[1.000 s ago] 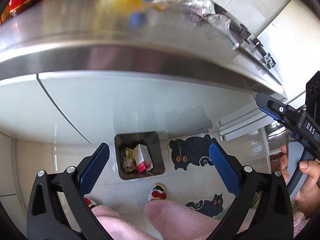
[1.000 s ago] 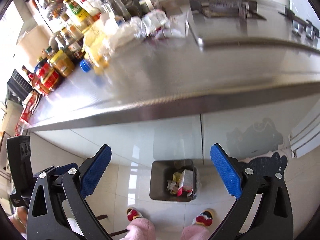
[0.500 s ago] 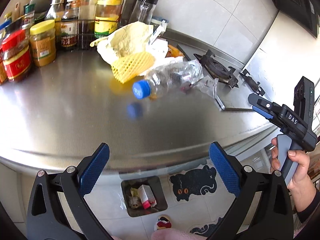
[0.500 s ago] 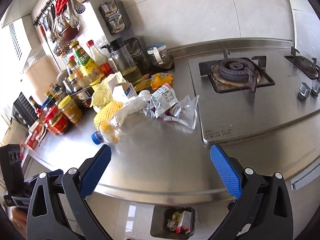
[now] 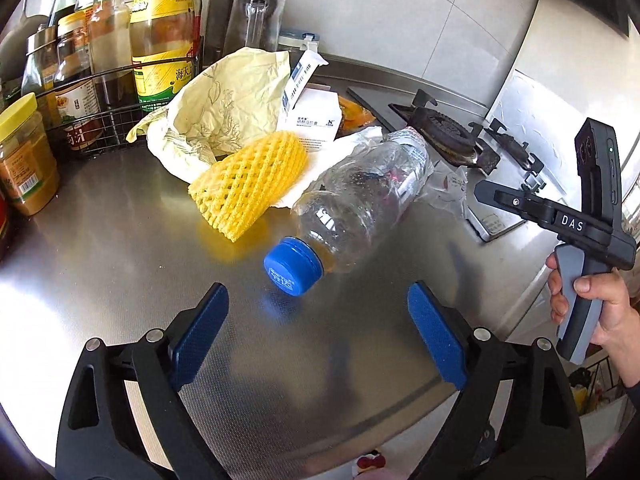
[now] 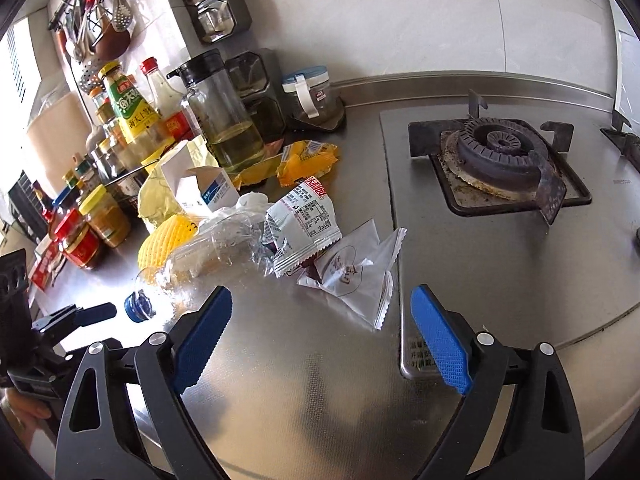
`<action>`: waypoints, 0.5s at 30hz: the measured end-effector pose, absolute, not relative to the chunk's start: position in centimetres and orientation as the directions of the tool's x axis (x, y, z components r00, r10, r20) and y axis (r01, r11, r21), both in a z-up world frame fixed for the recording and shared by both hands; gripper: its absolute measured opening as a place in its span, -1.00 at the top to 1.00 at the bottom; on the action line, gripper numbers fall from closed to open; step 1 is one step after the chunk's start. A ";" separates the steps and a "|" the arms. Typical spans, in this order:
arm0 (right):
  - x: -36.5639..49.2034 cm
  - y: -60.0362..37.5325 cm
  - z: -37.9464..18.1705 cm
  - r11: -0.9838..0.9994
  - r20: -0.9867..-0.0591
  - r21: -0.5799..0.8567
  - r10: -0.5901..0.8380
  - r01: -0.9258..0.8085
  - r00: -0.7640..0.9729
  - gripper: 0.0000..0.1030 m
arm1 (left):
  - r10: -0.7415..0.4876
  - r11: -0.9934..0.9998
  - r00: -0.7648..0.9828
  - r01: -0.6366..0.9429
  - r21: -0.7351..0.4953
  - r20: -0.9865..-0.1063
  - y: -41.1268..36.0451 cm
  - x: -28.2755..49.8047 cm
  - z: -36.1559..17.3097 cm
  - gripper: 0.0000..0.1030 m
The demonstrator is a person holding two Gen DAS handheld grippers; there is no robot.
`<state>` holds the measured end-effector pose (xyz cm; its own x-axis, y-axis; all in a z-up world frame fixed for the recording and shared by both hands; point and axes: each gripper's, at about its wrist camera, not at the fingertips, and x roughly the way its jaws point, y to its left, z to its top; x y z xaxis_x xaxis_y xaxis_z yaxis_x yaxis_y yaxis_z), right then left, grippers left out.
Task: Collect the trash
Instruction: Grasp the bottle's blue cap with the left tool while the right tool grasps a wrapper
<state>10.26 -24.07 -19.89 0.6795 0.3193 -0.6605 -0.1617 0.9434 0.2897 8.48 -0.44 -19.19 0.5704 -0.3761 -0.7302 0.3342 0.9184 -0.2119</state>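
Trash lies in a pile on the steel counter. A crushed clear bottle with a blue cap lies on its side, cap toward my left gripper, which is open and empty just short of it. A yellow foam net, a pale yellow bag and a white carton lie behind. My right gripper is open and empty, just short of a clear wrapper and a white snack packet. Orange wrappers lie further back.
Sauce bottles and jars in a wire rack line the left and back of the counter. An oil jug and canisters stand by the wall. A gas hob takes the right side. The right gripper's handle shows in the left wrist view.
Both grippers have risen from looking down at the floor bin below the counter edge to facing the trash pile on the countertop, and have moved closer to it. Both stay open.
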 end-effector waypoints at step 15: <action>13.0 -23.9 -21.5 0.951 -0.704 0.263 0.303 -0.160 0.643 -0.34 | -0.441 0.881 0.505 0.403 -0.249 -0.742 -1.1 11.6 -20.9 -0.28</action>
<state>13.02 -23.94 -21.53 0.6426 0.3026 -0.7039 -0.1596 0.9514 0.2633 11.59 -1.13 -20.86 0.5052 -0.4411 -0.7417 0.4033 0.8805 -0.2490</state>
